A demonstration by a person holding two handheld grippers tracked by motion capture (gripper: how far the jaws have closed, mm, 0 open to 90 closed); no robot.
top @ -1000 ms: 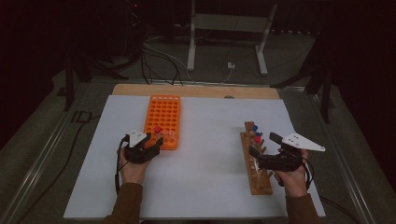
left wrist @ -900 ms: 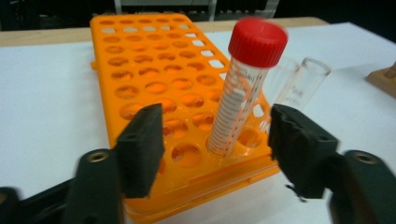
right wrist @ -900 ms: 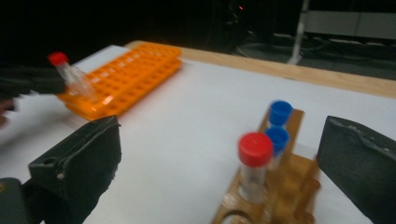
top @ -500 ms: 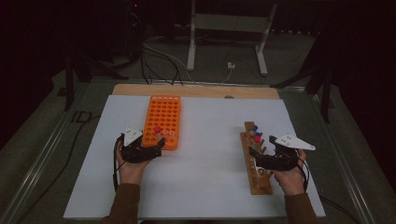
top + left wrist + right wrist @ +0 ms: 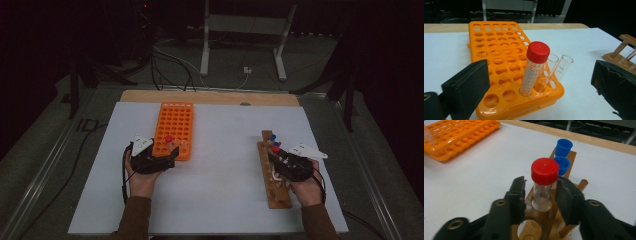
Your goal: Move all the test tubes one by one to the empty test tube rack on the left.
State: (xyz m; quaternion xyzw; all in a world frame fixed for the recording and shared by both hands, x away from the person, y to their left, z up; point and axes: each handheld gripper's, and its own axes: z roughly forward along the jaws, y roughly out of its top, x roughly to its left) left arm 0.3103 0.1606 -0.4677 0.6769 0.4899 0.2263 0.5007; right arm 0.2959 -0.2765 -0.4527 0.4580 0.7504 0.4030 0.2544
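White tabletop: closing right gripper (image 5: 541,192) around red-capped tube (image 5: 544,185) between jaws, not yet pinching; squeezing squarely below cap advised.

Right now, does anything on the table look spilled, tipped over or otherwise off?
Nothing stands out. The tubes in the orange rack stand upright, the red-capped tube sits straight in the wooden rack, and the white table shows no spill.

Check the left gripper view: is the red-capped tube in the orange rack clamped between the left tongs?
No. The red-capped tube stands free in the orange rack, with the left tongs spread wide, clear of it on both sides.
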